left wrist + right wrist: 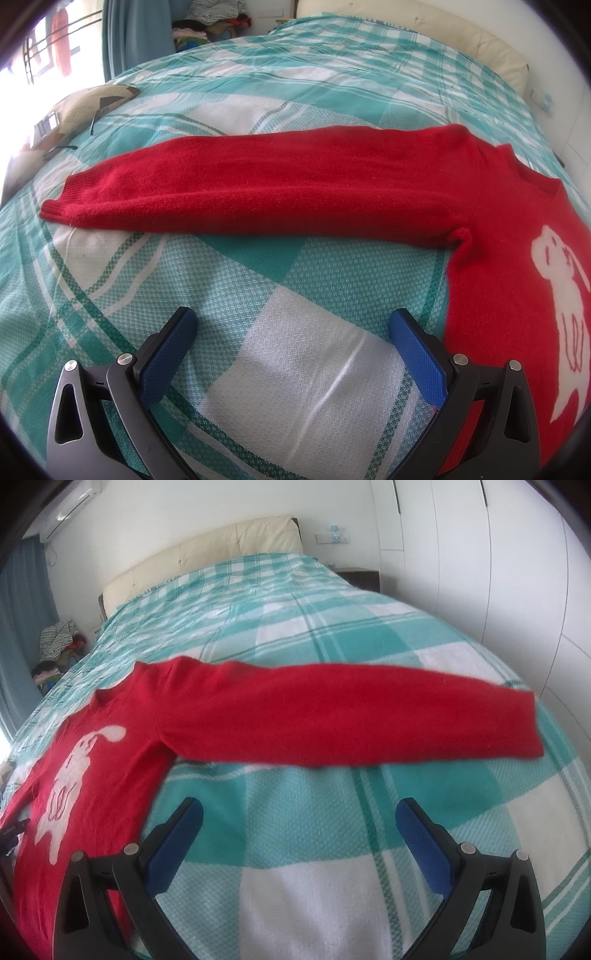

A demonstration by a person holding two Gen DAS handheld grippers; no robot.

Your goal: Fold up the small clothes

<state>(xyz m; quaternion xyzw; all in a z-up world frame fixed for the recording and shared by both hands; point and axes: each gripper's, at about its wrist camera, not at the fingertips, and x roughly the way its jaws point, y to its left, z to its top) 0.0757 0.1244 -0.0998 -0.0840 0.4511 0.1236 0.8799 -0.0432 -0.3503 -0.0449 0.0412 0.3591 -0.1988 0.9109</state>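
Bright daylight, blown-out window glare, fisheye-bent edges, right view blurred
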